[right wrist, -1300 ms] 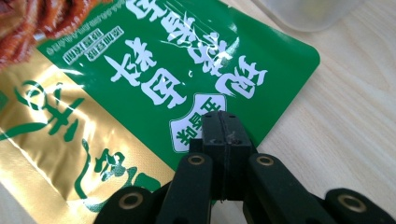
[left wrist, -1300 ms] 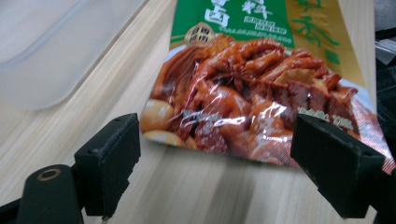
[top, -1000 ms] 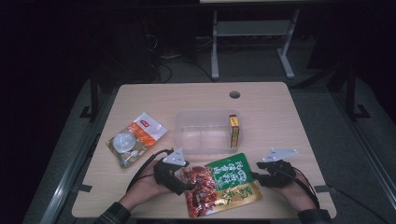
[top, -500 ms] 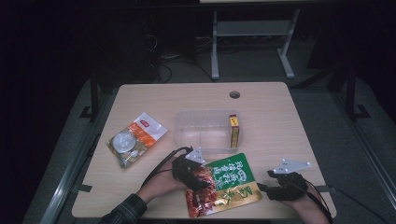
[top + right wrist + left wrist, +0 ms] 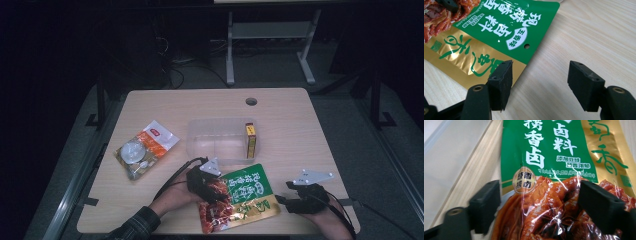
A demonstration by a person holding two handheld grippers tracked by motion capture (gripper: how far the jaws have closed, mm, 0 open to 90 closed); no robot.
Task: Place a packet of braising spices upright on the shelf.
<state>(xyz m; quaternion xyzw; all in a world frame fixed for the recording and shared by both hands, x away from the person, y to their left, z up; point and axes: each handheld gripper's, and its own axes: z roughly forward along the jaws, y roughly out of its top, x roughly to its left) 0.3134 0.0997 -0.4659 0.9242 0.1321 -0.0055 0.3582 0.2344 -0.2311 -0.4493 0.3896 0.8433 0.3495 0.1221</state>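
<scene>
Sliding your left gripper (image 5: pixel 212 187) over the seasoning pouch (image 5: pixel 245 197) at the table's near edge, jaws apart and just closing slightly, probably means you'll grab it, while your right gripper (image 5: pixel 289 192) waits open beside it.

Dim room, light falls mostly on the table (image 5: pixel 300 130): pale wood-grain top, rounded corners, 1 round cable hole (image 5: pixel 251 101) near the far edge. Grey floor (image 5: pixel 350 120) around it. Behind the table a white metal stand (image 5: pixel 270 50) with 2 splayed legs, cables (image 5: pixel 185 65) trailing on the floor to its left. Dark frame legs (image 5: pixel 100 100) at both sides. Far background near black, possibly more furniture.
</scene>
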